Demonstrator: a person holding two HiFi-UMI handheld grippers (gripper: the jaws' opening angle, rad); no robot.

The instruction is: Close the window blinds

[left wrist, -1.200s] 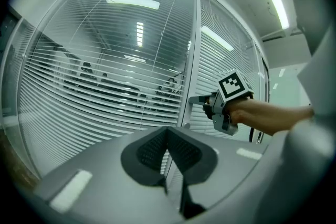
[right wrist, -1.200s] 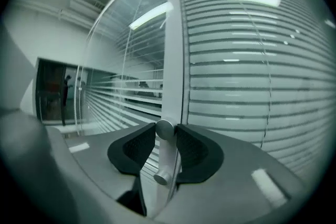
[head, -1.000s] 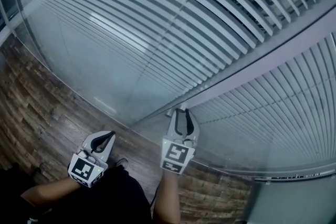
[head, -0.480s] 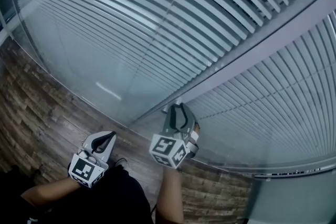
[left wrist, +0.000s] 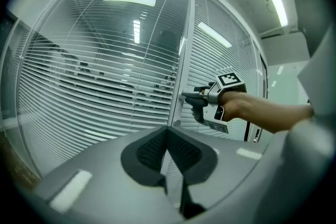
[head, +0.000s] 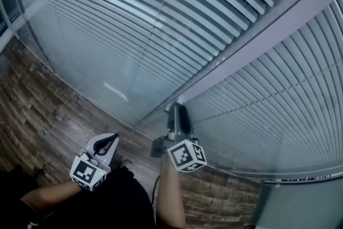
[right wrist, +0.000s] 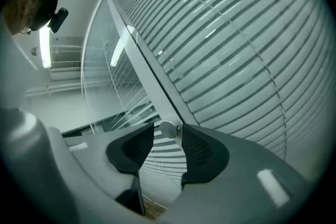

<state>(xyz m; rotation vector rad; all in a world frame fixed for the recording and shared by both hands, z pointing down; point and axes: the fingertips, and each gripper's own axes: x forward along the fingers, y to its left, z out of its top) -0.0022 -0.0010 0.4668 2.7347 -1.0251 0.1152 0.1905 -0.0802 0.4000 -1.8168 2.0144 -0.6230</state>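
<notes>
Horizontal slat blinds point(head: 134, 13) hang behind glass on both sides of a grey upright frame point(head: 257, 40). My right gripper point(head: 177, 108) is rolled onto its side with its tips against that frame. In the right gripper view a small round knob point(right wrist: 168, 129) on the frame point(right wrist: 142, 60) sits between the two pads point(right wrist: 202, 149). The jaws are opening and the pads do not press on the knob. My left gripper point(head: 111, 140) hangs low at the left, away from the glass, shut and empty. The left gripper view shows the right gripper point(left wrist: 190, 98) at the frame.
Wood-pattern floor point(head: 37, 110) runs along the foot of the glass wall. The right blind's bottom rail point(head: 300, 178) lies low at the right. A second small round knob point(left wrist: 177, 123) sits on the frame just below the right gripper. The person's dark trousers fill the bottom edge.
The right gripper has rolled about its long axis at the frame, so its marker cube has swung from the near side round to the right. The left gripper has not moved.
</notes>
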